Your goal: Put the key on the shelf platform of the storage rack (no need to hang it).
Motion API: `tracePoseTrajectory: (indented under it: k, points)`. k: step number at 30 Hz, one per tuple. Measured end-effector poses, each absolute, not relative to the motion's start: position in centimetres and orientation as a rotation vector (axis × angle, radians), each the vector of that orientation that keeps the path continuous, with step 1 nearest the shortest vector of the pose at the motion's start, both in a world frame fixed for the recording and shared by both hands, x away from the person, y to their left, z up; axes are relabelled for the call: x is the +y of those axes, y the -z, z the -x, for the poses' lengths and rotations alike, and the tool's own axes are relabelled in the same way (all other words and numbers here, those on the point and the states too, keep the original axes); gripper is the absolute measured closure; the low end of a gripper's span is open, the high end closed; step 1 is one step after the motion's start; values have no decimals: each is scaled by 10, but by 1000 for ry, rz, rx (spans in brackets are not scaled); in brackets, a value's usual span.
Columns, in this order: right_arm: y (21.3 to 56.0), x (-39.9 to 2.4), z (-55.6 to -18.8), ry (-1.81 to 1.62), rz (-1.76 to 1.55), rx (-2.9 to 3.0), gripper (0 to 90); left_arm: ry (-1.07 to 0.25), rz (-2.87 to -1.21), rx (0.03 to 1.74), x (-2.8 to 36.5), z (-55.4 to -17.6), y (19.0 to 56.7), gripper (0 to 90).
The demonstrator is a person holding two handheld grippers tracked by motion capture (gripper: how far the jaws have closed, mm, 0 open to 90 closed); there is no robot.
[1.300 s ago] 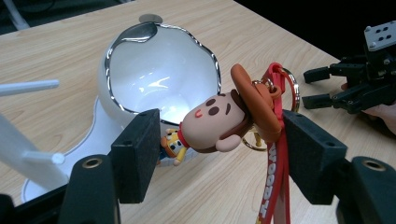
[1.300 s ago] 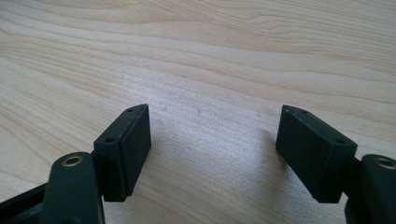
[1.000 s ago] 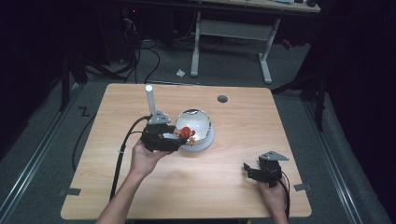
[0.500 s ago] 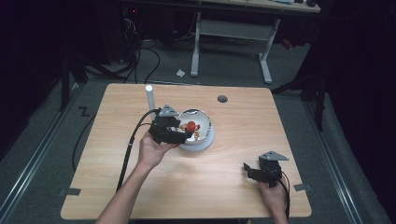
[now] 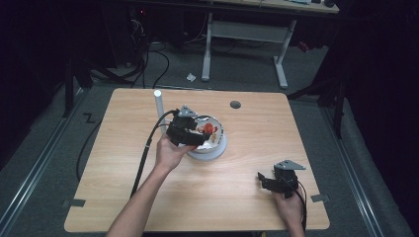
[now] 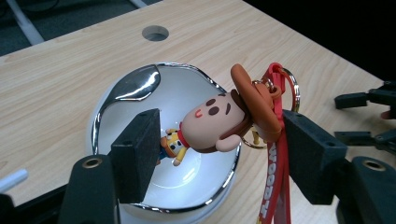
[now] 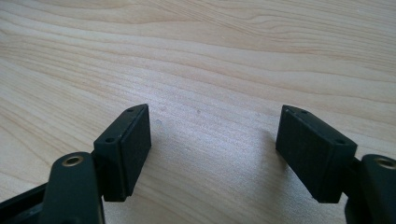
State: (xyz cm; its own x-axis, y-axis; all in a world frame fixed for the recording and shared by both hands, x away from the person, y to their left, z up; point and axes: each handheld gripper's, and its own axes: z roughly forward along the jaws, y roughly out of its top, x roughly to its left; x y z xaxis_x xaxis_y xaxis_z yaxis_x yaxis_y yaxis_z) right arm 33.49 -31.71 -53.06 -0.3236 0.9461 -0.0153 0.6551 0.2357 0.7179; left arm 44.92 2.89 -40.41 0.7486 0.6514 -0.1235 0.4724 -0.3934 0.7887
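Over the white chrome-rimmed bowl (image 6: 140, 88), the left gripper (image 6: 219, 140) hung with jaws apart around a cowboy figurine keychain (image 6: 219, 123); well right of the bowl, the right gripper (image 7: 212, 140) gaped empty.

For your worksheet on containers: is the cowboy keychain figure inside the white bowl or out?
Partly in: the cowboy keychain figure hangs over the white bowl, its hat beyond the rim.

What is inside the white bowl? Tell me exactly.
The white bowl holds the body and legs of a cowboy figure keychain; its head and red strap hang past the rim, between the open left claw. The bowl's bottom below the figure is covered.
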Motion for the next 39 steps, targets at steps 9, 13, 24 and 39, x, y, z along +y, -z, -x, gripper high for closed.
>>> tracePoseTrajectory:
  k: [9, 13, 24, 39]
  points:
    - [531, -317, -335, -860, -1465, 2063, 268, -275, -2099, 882, 17, -464, 417, 331]
    - [531, -317, -335, -860, -1464, 2063, 268, -272, -2088, 901, 14, -467, 420, 331]
    - [531, -317, -335, -860, -1465, 2063, 268, -288, -2093, 952, 10, -477, 432, 329]
    - [531, -317, -336, -861, -1462, 2064, 268, -293, -2128, 989, -4, -492, 456, 322]
